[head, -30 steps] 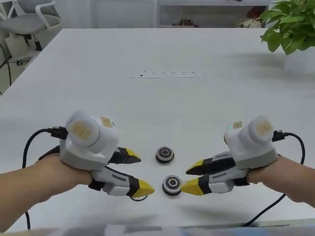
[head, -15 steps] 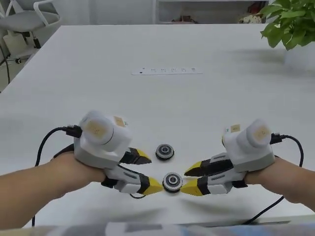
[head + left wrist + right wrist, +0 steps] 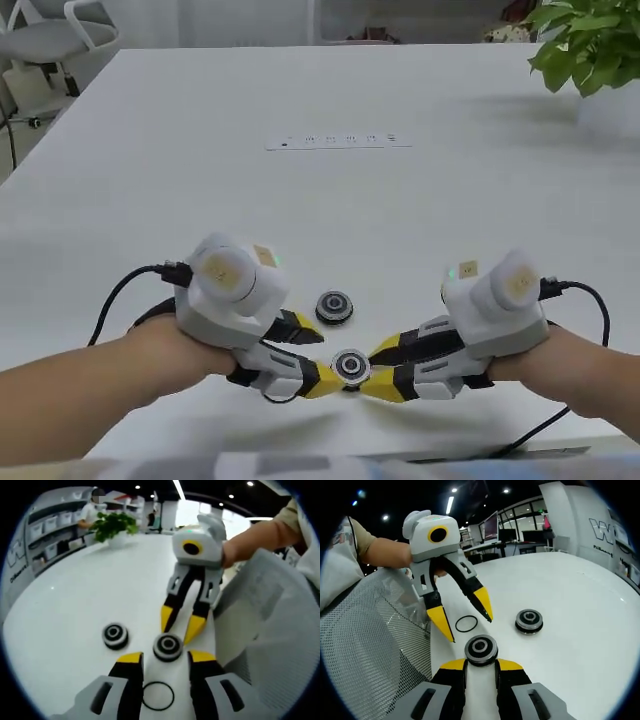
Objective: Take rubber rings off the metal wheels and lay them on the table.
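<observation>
Closing in on the nearer metal wheel (image 3: pixel 350 366) with left gripper (image 3: pixel 318 358) and right gripper (image 3: pixel 376 368), jaws kept apart, maybe touching it already, setting up the peel.

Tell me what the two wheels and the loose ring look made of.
Near wheel and far wheel: likely metal, by the shiny silver hubs, each wearing a dull black band, probably rubber. Loose ring: thin, matte black, lying flat; probably rubber too.
</observation>
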